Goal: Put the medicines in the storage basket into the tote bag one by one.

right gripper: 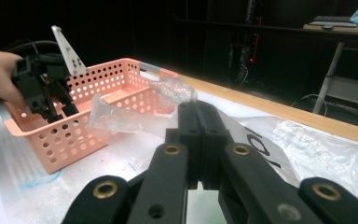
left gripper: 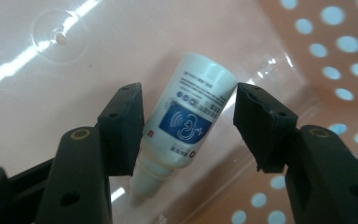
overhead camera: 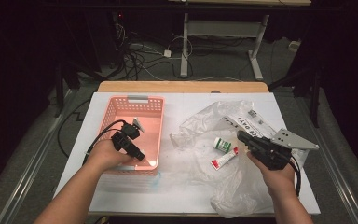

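Worktop [overhead camera: 121, 196] with a white cover carries everything, and a strip of its wooden top shows along the far edge. Next in size is the crumpled clear plastic bag [overhead camera: 223, 172], which is spread over the right half of the worktop, with black printing on its far part. Two things lie on this bag, near each other: a small white and green round container [overhead camera: 222, 144] and, just beside it toward the person, a white tube with a red end [overhead camera: 223, 157].

On the left half stands the pink perforated plastic basket [overhead camera: 142, 103], rectangular, with a grey handle on its far rim. Inside it, in the near right corner, lies a small white dropper bottle with a blue label [left gripper: 186, 123], on its side on the smooth basket floor, its nozzle pointing toward the camera of the left gripper view.

The left tool [left gripper: 189, 126] reaches down into the basket, and its jaws stand wide on both sides of the bottle; the left jaw is very close to the bottle, the right jaw is clearly apart from it.

The right tool [right gripper: 199, 135] hovers above the plastic bag, just beside the tube, with its jaws pressed together and nothing between them.
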